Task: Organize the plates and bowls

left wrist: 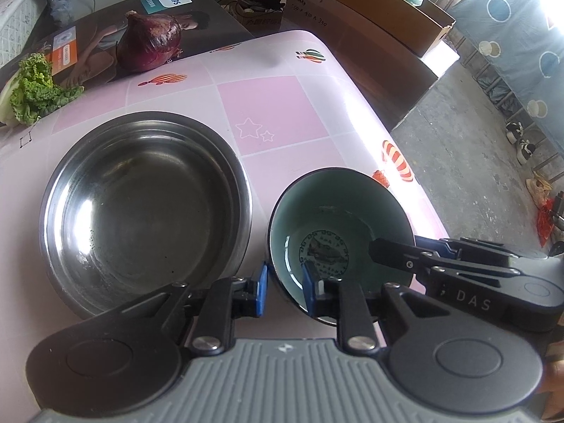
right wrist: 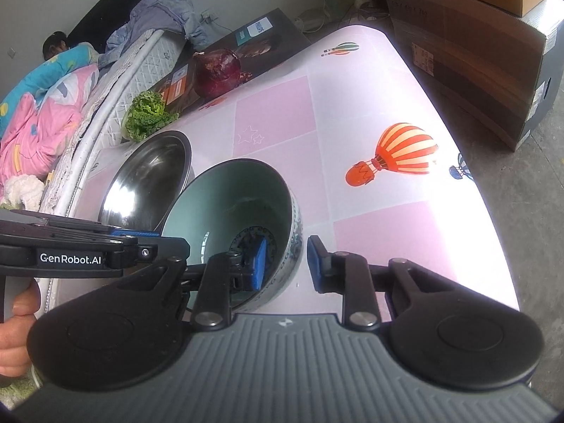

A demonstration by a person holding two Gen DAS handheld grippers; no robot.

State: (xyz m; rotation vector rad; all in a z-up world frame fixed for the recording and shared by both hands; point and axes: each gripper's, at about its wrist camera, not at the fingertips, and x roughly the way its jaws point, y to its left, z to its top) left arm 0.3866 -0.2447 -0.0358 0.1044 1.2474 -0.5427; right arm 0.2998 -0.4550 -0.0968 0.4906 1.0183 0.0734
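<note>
A ceramic bowl (left wrist: pixel 338 211) (right wrist: pixel 239 197), pale green inside with a blue pattern outside, stands on the pink tablecloth (left wrist: pixel 268 112). A wide steel bowl (left wrist: pixel 141 204) (right wrist: pixel 151 176) sits just left of it. My left gripper (left wrist: pixel 286 289) is shut on the ceramic bowl's near-left rim, one blue pad outside and one inside. My right gripper (right wrist: pixel 287 264) straddles the bowl's right wall, one pad inside and one outside. A thin gap shows at the outer pad, so it stands open. One of its fingers (left wrist: pixel 391 252) reaches over the rim from the right.
A red onion (left wrist: pixel 149 42) (right wrist: pixel 216 72) rests on a dark Philips box at the table's far side, with lettuce (left wrist: pixel 31 88) (right wrist: pixel 148 114) beside it. The table edge (right wrist: pixel 486 183) drops to the floor on the right. Cardboard boxes (right wrist: pixel 476 53) stand beyond. A bed lies left.
</note>
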